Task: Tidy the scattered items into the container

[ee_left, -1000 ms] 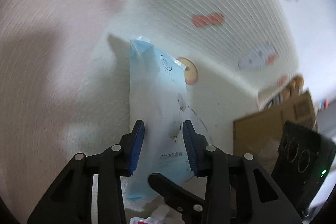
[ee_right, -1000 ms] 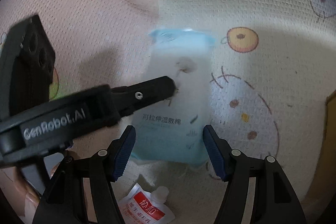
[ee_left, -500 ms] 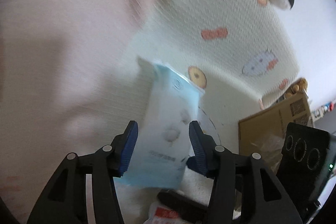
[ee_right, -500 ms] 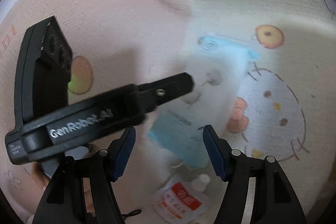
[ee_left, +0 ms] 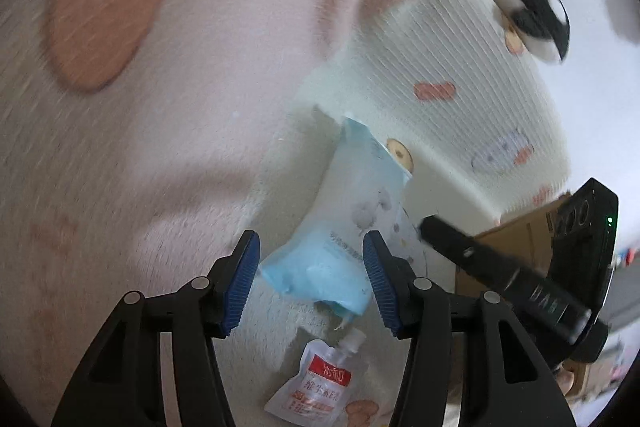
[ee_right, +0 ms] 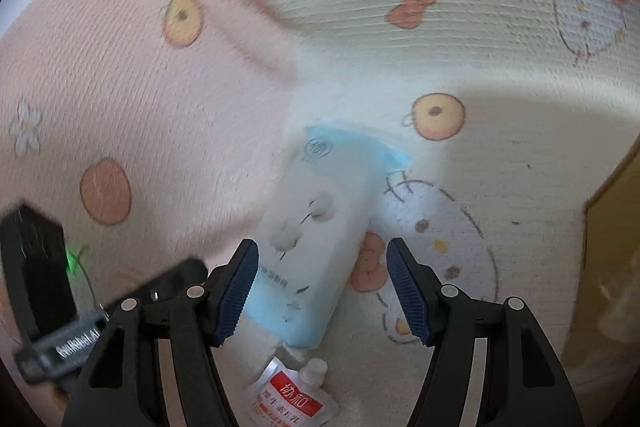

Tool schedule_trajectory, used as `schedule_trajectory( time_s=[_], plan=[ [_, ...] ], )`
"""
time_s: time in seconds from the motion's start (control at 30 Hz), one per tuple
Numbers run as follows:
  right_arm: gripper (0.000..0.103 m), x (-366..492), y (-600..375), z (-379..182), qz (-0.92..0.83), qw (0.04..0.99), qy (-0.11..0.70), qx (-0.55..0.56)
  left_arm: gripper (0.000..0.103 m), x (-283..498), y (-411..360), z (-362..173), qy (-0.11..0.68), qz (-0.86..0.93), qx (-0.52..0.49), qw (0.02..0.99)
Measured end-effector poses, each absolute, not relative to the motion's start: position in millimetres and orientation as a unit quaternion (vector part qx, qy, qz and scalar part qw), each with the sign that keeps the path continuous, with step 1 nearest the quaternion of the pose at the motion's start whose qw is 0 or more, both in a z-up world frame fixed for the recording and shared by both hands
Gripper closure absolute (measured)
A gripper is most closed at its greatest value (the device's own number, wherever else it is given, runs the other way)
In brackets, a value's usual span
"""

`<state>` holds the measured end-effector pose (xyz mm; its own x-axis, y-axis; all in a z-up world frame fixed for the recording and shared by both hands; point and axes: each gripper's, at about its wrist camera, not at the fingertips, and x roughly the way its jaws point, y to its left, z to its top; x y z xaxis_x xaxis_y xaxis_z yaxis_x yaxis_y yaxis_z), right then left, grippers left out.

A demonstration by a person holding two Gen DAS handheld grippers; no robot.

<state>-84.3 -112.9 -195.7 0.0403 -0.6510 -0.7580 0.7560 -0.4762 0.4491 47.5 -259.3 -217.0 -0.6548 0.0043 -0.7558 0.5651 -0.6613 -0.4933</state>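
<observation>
A light-blue and white soft pack (ee_left: 352, 211) lies tilted on the cartoon-print bedding, with a small red-and-white spout pouch (ee_left: 320, 383) just in front of it. My left gripper (ee_left: 311, 243) hovers over the pack's near end. Its jaws are opening, and the blue pads stand off the pack on both sides. In the right wrist view, the same pack (ee_right: 316, 227) and pouch (ee_right: 290, 403) lie below my right gripper (ee_right: 322, 247). This gripper is open, with nothing pressed between its pads.
A brown cardboard box (ee_left: 520, 239) stands at the right, its edge (ee_right: 612, 227) also in the right wrist view. A black-and-white plush toy (ee_left: 532, 7) lies at the far end of the bed. A pink blanket (ee_left: 160, 107) covers the left side.
The left gripper's jaws have widened and it has drawn back leftward off the pack, which now lies free and tilted. The right gripper has lifted a little, and the pouch shows more fully.
</observation>
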Motion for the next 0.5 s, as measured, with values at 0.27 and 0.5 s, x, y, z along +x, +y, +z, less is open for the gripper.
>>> schedule_trajectory(
  time_s=[0.27,0.5],
  plan=[
    [0.04,-102,-96,-212,-0.664,0.483,-0.009,0.571,0.045,57,-243,-240,0.398,-0.811,0.398,0.162],
    [0.076,-88,-118,-231,-0.616,0.499,0.003,0.61,0.045,55,-234,-251,0.401,-0.809,0.405,0.143]
  ],
)
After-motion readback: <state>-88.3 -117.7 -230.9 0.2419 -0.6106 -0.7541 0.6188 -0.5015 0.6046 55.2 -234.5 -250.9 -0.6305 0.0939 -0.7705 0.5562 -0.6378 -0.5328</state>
